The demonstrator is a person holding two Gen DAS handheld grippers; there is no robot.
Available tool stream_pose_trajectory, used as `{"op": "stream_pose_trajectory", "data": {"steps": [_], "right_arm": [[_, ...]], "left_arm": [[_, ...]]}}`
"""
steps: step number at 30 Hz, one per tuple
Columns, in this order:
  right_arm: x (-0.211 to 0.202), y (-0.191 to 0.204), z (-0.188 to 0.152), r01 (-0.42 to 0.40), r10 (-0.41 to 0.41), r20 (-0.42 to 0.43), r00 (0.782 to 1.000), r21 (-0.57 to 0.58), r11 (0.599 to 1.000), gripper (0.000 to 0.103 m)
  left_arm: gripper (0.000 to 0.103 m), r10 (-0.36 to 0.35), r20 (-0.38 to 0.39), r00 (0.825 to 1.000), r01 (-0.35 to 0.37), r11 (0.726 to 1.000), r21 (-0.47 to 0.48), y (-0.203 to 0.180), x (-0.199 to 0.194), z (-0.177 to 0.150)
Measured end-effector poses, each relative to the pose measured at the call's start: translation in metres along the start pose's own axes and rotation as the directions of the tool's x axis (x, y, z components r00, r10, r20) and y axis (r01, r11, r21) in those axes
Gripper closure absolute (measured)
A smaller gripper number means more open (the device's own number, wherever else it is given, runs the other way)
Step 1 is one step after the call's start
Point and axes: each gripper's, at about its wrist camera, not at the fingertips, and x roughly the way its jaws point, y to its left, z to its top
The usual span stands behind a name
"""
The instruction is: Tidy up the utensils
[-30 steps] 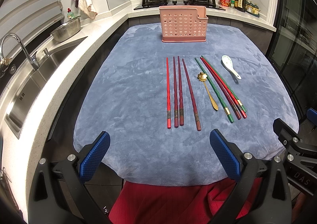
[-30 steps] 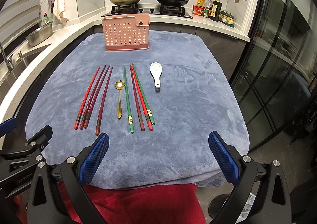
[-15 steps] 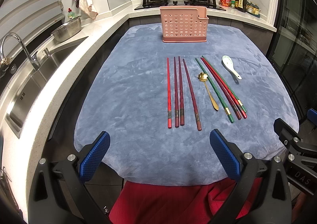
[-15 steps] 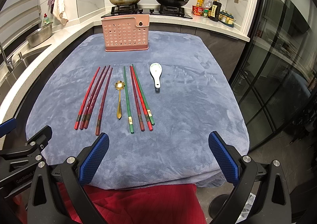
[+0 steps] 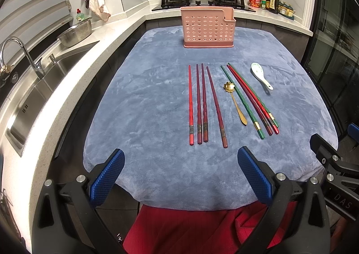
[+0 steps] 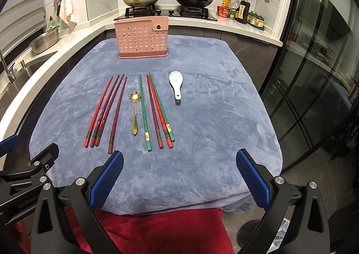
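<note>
Left hand-held gripper [image 5: 179, 175] and right hand-held gripper [image 6: 179, 175]: each with blue-padded jaws spread wide and holding nothing, poised over the near edge of the worktop draped in a grey-blue plush cloth [image 5: 145, 108]. Perforated pink plastic utensil holder [image 5: 208, 27]: upright at 12 o'clock on the cloth, near the far edge. Four dark-red wooden chopsticks [image 5: 202, 103]: laid lengthwise at the centre, three close together and one slightly apart. Gold metal spoon with a flower-shaped bowl [image 5: 235, 102]: just to their 3 o'clock side. Mixed bundle of green and red chopsticks [image 5: 249, 99]: beside the spoon, lying close together (some touching). White ceramic soup spoon [image 5: 261, 75]: farthest toward 3 o'clock, apart from the bundle. All utensils lie on the cloth, outside the holder.
</note>
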Motion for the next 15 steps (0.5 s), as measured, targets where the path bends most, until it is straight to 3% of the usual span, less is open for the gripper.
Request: {"op": "stream_pose_trajectory", "data": {"steps": [7, 15], "right_arm": [[0.003, -0.001, 0.001, 0.001, -0.001, -0.017, 1.000, 0.016, 1.000, 0.007], [0.038, -0.020, 0.008, 0.016, -0.012, -0.069, 0.998, 0.062, 0.998, 0.007]], "left_arm": [[0.007, -0.004, -0.035, 0.999, 0.003, 0.999, -0.032, 0.009, 0.008, 0.003], [0.007, -0.008, -0.099, 0.995, -0.004, 0.993, -0.117, 0.033, 0.060, 0.012]]}}
